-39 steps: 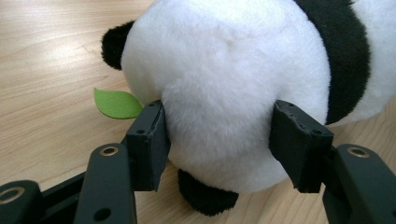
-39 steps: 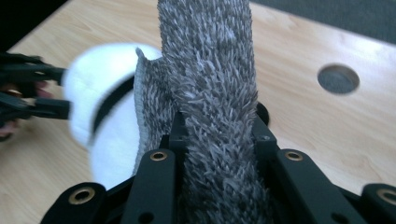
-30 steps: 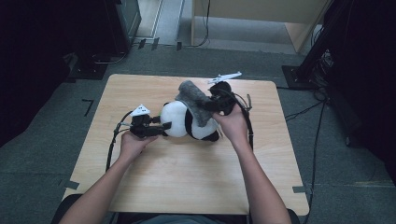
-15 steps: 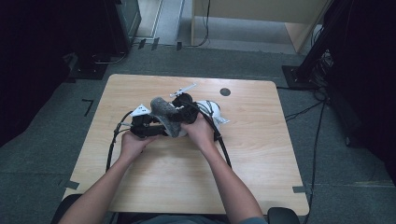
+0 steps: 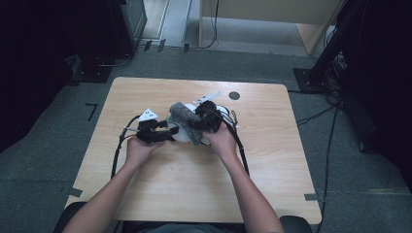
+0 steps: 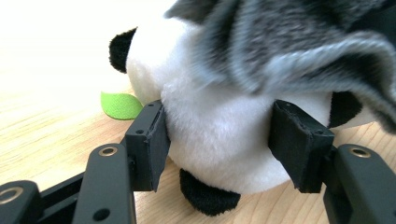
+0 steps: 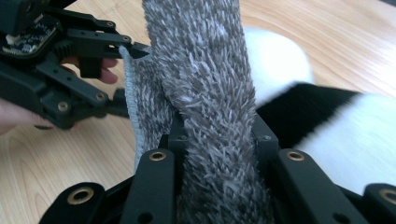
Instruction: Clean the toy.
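Your left claw point(image 6: 219, 144) is closed on the panda toy point(image 6: 219, 121): in the left gripper view the two black pads point(image 6: 149, 142) press into the white plush from both sides, at the middle of the frame. Under the white body you see a black paw near the bottom centre, and a black ear at the upper left. A small green leaf point(image 6: 119, 105) lies flat on the tabletop point(image 6: 51, 126) just beside the toy, at the left of the frame. A grey furry cloth point(image 6: 299, 42) hangs over the toy in the upper right.

Your right claw point(image 7: 217, 135) holds this grey cloth point(image 7: 205, 84). In the right gripper view the jaws stand narrow and the cloth is pinched between them at the bottom centre; from there it goes up through the middle of the frame. To the right of the cloth lies the panda toy point(image 7: 355, 135), white and black. At the upper left of this frame you see your left claw point(image 7: 65, 60) with fingers point(image 7: 105, 70) behind it, and one edge of the cloth touches it.

In the high view both claws meet at the middle of the tabletop point(image 5: 160, 189), the left claw point(image 5: 167, 135) at centre left and the right claw point(image 5: 201, 121) just beside it. The grey cloth point(image 5: 187, 121) lies over the toy point(image 5: 180, 137) between them. A small dark round spot point(image 5: 234, 95) is on the tabletop above and to the right.
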The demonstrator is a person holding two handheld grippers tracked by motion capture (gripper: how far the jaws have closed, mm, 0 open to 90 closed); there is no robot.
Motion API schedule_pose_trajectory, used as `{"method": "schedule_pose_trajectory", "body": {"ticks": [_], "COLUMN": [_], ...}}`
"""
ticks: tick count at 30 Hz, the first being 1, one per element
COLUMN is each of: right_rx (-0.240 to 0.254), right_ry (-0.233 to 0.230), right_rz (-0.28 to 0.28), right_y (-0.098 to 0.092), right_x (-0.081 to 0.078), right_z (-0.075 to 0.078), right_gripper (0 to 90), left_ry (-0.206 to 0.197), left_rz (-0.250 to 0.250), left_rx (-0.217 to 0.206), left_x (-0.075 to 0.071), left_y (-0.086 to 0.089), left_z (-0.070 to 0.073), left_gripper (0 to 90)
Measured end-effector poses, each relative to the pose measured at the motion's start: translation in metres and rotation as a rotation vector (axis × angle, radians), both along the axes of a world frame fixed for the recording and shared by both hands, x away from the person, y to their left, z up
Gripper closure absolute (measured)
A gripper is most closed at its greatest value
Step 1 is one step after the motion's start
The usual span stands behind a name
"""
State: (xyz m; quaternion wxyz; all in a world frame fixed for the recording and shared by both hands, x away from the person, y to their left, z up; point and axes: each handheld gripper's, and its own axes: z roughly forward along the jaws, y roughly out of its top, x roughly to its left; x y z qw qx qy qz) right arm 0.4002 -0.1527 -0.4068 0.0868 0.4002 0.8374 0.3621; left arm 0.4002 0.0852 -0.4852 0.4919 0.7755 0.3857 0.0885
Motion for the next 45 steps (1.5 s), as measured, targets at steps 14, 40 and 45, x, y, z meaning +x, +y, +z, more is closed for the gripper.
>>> {"method": "schedule_pose_trajectory", "body": {"ticks": [14, 40, 45], "right_rx": [0.026, 0.090, 0.074], "right_ry": [-0.059, -0.058, -0.016], "right_rz": [-0.080, 0.011, 0.038], "right_y": [-0.061, -0.011, 0.018], "right_x": [-0.022, -0.010, 0.004], "right_z": [0.016, 0.029, 0.011], "right_gripper": [69.6, 70.6, 70.6], "left_ry": [-0.003, 0.006, 0.001], "left_rz": [-0.006, -0.007, -0.007], "left_rx": [-0.004, -0.007, -0.004], "left_x": [0.001, 0.002, 0.001], "left_y": [0.000, 0.001, 0.000], "left_z": [0.000, 0.000, 0.001], "left_gripper": [40.2, 40.2, 40.3]}}
